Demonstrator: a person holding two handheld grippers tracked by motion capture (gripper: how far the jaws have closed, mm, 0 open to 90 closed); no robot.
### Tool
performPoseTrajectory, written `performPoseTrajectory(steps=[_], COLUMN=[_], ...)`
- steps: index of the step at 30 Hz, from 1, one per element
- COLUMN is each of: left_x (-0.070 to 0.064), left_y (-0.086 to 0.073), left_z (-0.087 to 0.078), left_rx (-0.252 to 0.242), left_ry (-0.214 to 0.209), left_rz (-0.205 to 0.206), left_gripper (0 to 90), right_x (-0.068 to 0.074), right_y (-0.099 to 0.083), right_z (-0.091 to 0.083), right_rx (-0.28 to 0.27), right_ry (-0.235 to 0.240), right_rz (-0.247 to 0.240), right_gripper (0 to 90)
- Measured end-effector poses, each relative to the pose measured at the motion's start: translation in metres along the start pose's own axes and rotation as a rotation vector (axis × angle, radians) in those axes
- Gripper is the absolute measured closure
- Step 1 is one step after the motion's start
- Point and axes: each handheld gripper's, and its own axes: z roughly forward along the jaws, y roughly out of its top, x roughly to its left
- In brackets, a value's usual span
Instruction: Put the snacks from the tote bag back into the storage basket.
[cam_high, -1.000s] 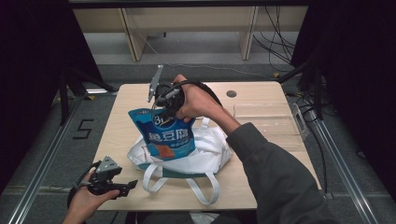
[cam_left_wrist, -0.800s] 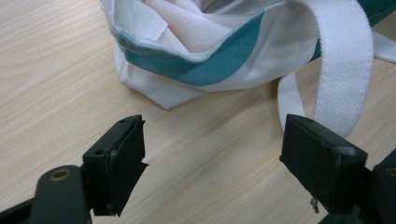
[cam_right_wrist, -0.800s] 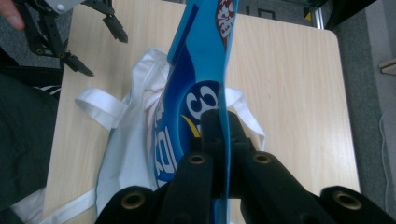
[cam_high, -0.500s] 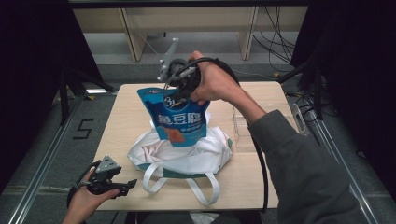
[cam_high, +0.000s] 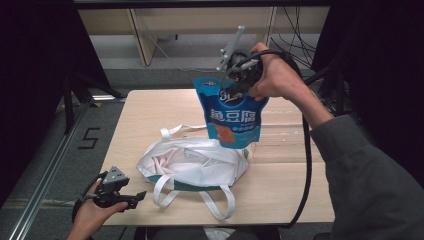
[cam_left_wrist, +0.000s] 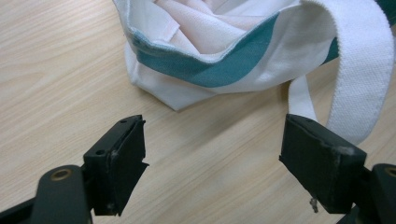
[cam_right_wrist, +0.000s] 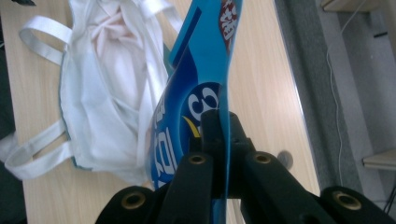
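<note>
Pouch now hangs clear above the table, higher and farther right than half a second ago, its bottom edge over the white bag. Blue, glossy, white lettering, orange patch low down. Right gripper jaws clamped on its top edge. Left gripper unmoved at near corner, jaws apart.

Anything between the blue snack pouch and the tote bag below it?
Nothing visible. The right gripper is shut on the top edge of the blue snack pouch, which hangs in the air over the far right part of the white tote bag. The left gripper sits open, apart at the table's near-left corner.
</note>
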Motion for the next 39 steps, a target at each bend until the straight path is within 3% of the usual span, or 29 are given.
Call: performPoseTrajectory(steps=[3, 4, 6, 7, 8, 9, 13, 14, 15, 20, 22, 24, 33, 34, 39], left_x=[0.000, 0.000, 0.000, 0.000, 0.000, 0.001, 0.001, -0.001, 0.001, 0.002, 0.001, 0.002, 0.001, 0.002, 0.002], left_y=[0.000, 0.000, 0.000, 0.000, -0.001, 0.000, 0.000, 0.000, 0.000, 0.000, -0.001, -0.001, 0.002, 0.002, 0.001], left_z=[0.001, 0.001, 0.001, 0.000, 0.001, -0.001, 0.000, 0.003, 0.001, 0.001, 0.001, 0.001, 0.005, 0.004, 0.004], left_rx=[-0.002, -0.003, -0.013, -0.003, -0.013, -0.004, 0.000, -0.026, -0.004, 0.002, -0.004, -0.012, 0.002, 0.011, 0.002], left_ry=[0.001, 0.001, 0.010, 0.003, 0.005, 0.010, 0.011, 0.013, 0.009, 0.012, 0.015, 0.025, 0.013, 0.010, 0.014], left_rz=[-0.004, -0.007, -0.008, -0.012, -0.023, -0.007, -0.007, -0.037, -0.013, -0.010, -0.031, -0.018, -0.029, -0.013, -0.027], left_gripper=[21.6, 21.6, 21.6, 21.6, 21.6, 21.6, 21.6, 21.6, 21.6, 21.6, 21.6, 21.4, 21.4, 21.4, 21.4], right_x=[-0.006, -0.007, -0.013, -0.014, -0.016, -0.019, -0.027, -0.029, -0.031, -0.041, -0.043, -0.047, -0.065, -0.066, -0.070], right_y=[-0.012, -0.016, -0.023, -0.027, -0.030, -0.035, -0.051, -0.054, -0.059, -0.080, -0.088, -0.096, -0.128, -0.130, -0.138], right_z=[-0.008, -0.011, -0.014, -0.016, -0.017, -0.019, -0.022, -0.023, -0.024, -0.026, -0.026, -0.025, -0.015, -0.014, -0.010], right_rx=[0.006, -0.005, -0.014, -0.010, -0.011, -0.013, 0.002, 0.006, 0.010, 0.022, 0.027, 0.033, 0.051, 0.051, 0.051], right_ry=[-0.027, -0.023, -0.034, -0.033, -0.039, -0.037, -0.048, -0.053, -0.047, -0.069, -0.078, -0.076, -0.061, -0.065, -0.068], right_rz=[-0.007, 0.033, 0.027, 0.059, 0.060, 0.059, 0.100, 0.100, 0.105, 0.134, 0.154, 0.162, 0.218, 0.217, 0.229], right_gripper=[90.0, 90.0, 90.0, 90.0, 90.0, 90.0, 90.0, 90.0, 90.0, 90.0, 90.0, 90.0, 90.0, 90.0, 90.0])
